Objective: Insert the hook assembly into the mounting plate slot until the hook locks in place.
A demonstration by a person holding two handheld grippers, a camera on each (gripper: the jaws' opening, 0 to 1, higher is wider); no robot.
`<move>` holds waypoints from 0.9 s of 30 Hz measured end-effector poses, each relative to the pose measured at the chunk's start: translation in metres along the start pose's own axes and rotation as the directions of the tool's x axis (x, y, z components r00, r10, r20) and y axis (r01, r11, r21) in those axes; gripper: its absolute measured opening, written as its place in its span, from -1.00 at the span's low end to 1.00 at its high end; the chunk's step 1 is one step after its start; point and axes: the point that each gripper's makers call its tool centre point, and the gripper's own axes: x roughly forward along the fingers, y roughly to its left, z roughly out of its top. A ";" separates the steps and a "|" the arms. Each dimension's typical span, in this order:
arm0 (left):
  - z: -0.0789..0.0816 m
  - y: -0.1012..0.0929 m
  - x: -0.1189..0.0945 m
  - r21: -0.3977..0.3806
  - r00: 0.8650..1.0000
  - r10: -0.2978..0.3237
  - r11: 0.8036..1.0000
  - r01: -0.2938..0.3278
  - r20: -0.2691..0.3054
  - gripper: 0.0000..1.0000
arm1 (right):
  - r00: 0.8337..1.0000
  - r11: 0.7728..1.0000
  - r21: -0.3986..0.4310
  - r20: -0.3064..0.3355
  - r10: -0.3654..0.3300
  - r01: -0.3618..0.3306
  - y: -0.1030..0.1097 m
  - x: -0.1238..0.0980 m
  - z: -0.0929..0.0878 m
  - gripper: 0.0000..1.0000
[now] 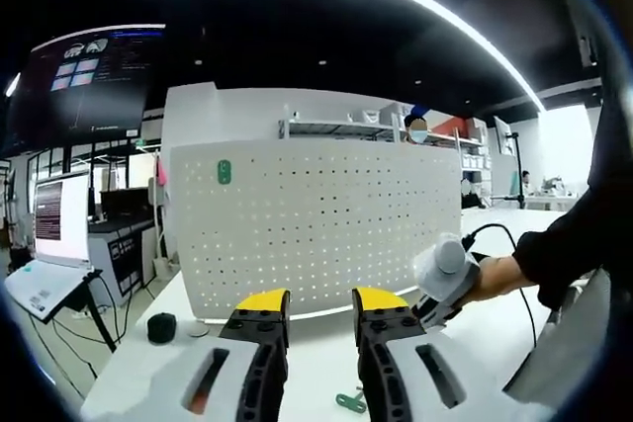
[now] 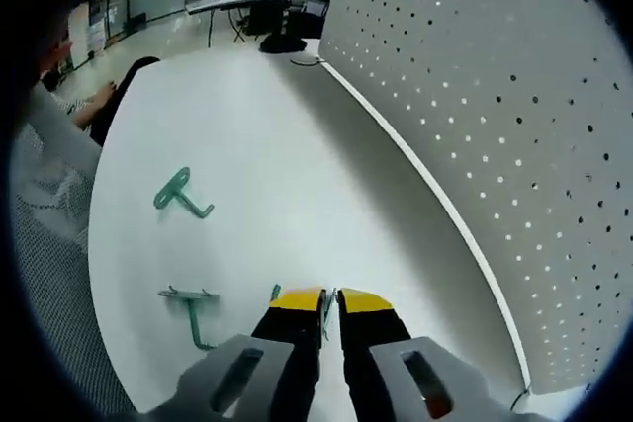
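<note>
While two green hooks (image 2: 182,195) lie loose, the pegboard (image 2: 514,145) stands beside them.

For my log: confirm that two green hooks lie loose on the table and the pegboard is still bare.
The pegboard is not bare: the left gripper view shows a mounted hook near its upper left. The rest stands: the right gripper view shows one loose hook and a second loose hook on the table.

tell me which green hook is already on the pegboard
The green hook near the pegboard's upper left; the other green hooks lie flat on the table.
</note>
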 end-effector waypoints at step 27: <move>-0.003 -0.012 0.003 0.039 0.999 -0.039 0.998 0.039 -0.023 -0.50 | 0.942 0.976 0.193 0.333 0.035 -0.104 0.007 -0.073 0.073 -1.00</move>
